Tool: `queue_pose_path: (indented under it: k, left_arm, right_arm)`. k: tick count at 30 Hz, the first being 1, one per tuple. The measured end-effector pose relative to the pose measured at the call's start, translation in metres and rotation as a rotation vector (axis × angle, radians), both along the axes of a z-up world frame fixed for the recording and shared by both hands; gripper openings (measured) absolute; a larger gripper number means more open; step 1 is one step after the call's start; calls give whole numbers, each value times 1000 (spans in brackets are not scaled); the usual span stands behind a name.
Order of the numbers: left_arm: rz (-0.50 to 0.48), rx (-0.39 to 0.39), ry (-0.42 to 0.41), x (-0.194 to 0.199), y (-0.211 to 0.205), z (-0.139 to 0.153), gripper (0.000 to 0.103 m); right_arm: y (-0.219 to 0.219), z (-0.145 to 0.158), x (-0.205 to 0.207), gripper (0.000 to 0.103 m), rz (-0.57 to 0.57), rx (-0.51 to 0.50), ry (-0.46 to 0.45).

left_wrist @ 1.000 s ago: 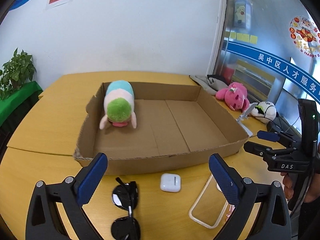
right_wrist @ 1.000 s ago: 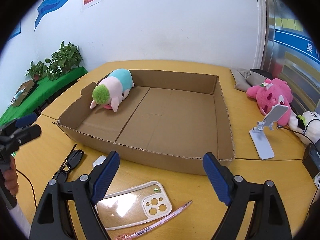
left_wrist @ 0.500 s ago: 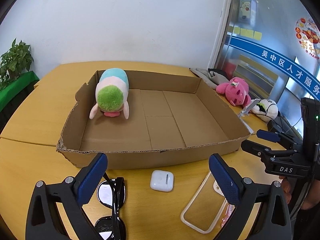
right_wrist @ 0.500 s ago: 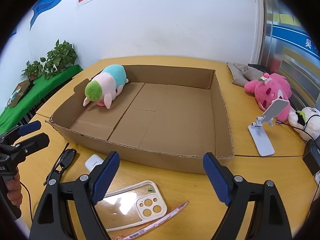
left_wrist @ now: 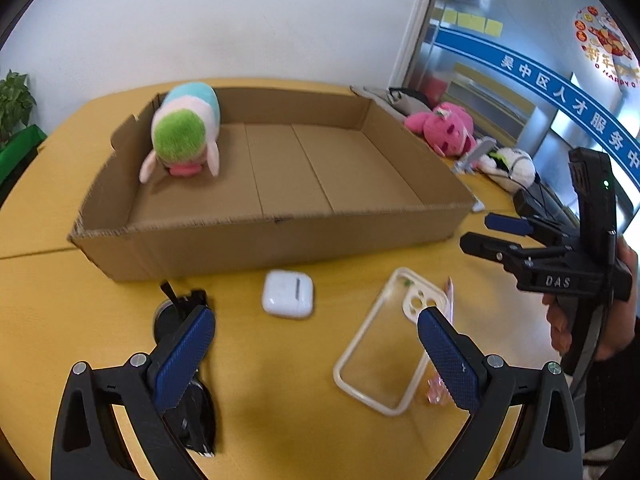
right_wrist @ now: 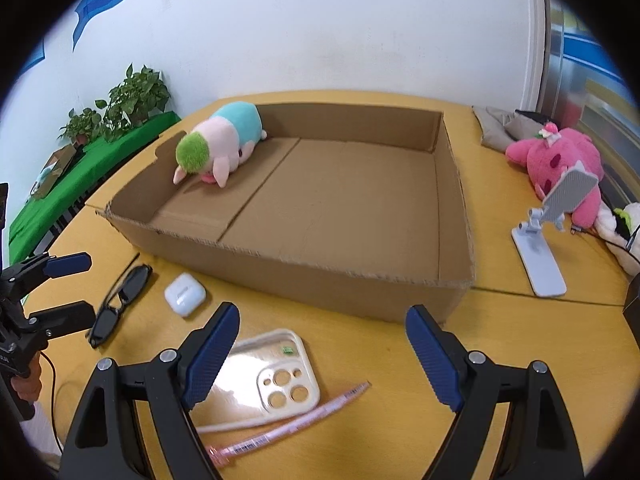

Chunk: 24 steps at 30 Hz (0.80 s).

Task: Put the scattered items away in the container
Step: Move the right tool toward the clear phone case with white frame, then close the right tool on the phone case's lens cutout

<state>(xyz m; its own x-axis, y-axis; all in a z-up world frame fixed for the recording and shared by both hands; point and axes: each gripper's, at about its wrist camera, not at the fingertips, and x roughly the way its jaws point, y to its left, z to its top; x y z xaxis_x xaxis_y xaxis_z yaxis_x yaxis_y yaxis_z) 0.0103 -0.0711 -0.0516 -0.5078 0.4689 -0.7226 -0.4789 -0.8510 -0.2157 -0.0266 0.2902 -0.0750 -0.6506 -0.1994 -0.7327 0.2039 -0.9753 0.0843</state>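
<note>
A shallow cardboard box (left_wrist: 280, 236) (right_wrist: 304, 280) lies on the yellow table with a pastel plush toy (left_wrist: 184, 136) (right_wrist: 218, 144) in its far left corner. In front of the box lie black sunglasses (left_wrist: 180, 312) (right_wrist: 120, 300), a white earbud case (left_wrist: 287, 294) (right_wrist: 185, 294), a clear phone case (left_wrist: 390, 344) (right_wrist: 272, 372) and a pink pen (right_wrist: 292, 420). My left gripper (left_wrist: 316, 356) is open and empty above the earbud case and phone case. My right gripper (right_wrist: 324, 356) is open and empty above the phone case and pen.
A pink plush (right_wrist: 560, 160), a white phone stand (right_wrist: 548, 232), a white plush (left_wrist: 512, 164) and grey cloth (right_wrist: 500, 128) sit to the right of the box. Potted plants (right_wrist: 128, 100) stand on a green surface at the left.
Both grippers have drawn back and lowered toward the items in front of the box. The box and items look nearer and lower in both views. Both stay open.
</note>
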Motion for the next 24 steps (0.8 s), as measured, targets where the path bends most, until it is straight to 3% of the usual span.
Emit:
queue_pose_path:
  k: [7, 10, 12, 17, 19, 20, 22, 24]
  left_arm:
    - [-96, 7, -152, 9, 20, -30, 99]
    - [-118, 17, -238, 9, 29, -43, 93]
    - [-123, 25, -299, 8, 35, -53, 84]
    - [-101, 35, -357, 7, 41, -65, 74]
    - [-87, 33, -362, 6, 41, -64, 70]
    - [-78, 34, -364, 5, 40, -64, 64]
    - [-58, 35, -368, 3, 36, -64, 54]
    - [-36, 31, -372, 1, 31, -65, 38]
  right_arm:
    - [-2, -32, 3, 85, 61, 8, -111]
    - [-11, -42, 0, 84, 96, 34, -137]
    - [-17, -47, -3, 83, 115, 55, -148]
    - [-27, -56, -13, 82, 176, 104, -162]
    - [-29, -60, -17, 75, 193, 105, -173]
    - [-30, -62, -19, 72, 204, 106, -178]
    - [-33, -66, -21, 49, 233, 107, -195]
    - [-34, -72, -23, 45, 236, 118, -208]
